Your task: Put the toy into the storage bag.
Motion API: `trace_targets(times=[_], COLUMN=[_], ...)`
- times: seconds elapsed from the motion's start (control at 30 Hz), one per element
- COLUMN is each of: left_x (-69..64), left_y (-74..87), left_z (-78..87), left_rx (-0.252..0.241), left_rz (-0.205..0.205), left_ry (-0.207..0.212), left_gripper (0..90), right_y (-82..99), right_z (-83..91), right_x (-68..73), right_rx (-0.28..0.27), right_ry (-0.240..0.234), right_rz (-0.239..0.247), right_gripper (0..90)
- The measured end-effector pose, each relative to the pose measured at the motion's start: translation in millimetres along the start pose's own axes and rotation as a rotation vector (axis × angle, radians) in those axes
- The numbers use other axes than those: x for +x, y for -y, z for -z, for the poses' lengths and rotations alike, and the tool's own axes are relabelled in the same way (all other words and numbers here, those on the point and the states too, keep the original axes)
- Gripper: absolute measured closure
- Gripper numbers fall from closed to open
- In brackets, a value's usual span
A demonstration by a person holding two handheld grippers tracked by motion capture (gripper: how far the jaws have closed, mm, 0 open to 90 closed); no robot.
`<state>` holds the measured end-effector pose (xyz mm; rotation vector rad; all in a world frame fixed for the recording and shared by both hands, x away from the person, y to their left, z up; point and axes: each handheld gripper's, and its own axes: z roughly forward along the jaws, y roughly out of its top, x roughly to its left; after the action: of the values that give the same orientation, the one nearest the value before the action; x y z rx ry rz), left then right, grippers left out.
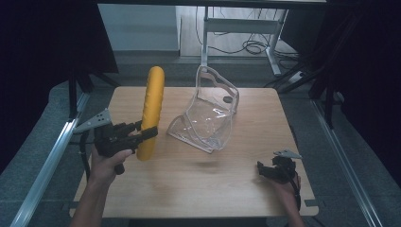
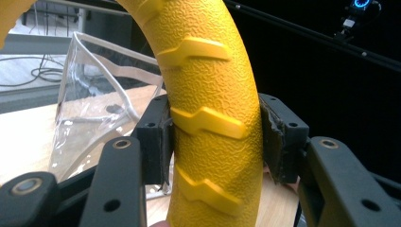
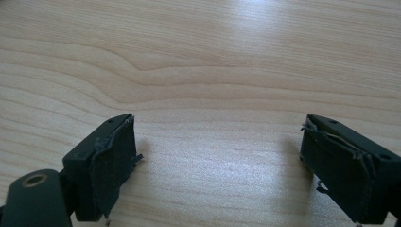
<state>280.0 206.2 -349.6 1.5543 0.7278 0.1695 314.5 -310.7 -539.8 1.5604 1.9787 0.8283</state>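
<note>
A yellow textured ring stands on edge over the left part of the wooden table, and my left gripper is shut on its lower part. In the left gripper view the ring with raised zigzag ribs fills the gap between the pads. A clear plastic bag stands open near the table's middle, just right of the ring; it also appears behind the ring. My right gripper rests open near the table's front right, with bare wood between its jaws.
A metal desk frame with cables stands on the floor beyond the table. Aluminium rails run along both sides. Dark curtains close in left and right.
</note>
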Motion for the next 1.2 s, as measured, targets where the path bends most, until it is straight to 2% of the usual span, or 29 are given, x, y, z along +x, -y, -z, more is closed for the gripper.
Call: trace_targets(times=[0.57,1.03,1.2], left_x=[-5.0,-9.0,-13.7], left_y=[-10.9,-23.1,-28.4], left_z=[-14.4,-28.4,-32.2], left_rx=[-0.061,-0.078,-0.100], left_rz=[0.001,0.000,-0.007], left_ry=[-0.002,0.001,-0.008], left_gripper=[50.9,50.9,50.9], right_y=[0.1,0.0,-0.1], right_z=[-0.2,-0.4,-0.4], right_x=[0.1,-0.2,-0.4], right_rx=[-0.003,-0.004,-0.004], right_ry=[0.000,0.000,0.000], right_rz=[-0.001,-0.001,-0.001], right_gripper=[11.5,11.8,11.9])
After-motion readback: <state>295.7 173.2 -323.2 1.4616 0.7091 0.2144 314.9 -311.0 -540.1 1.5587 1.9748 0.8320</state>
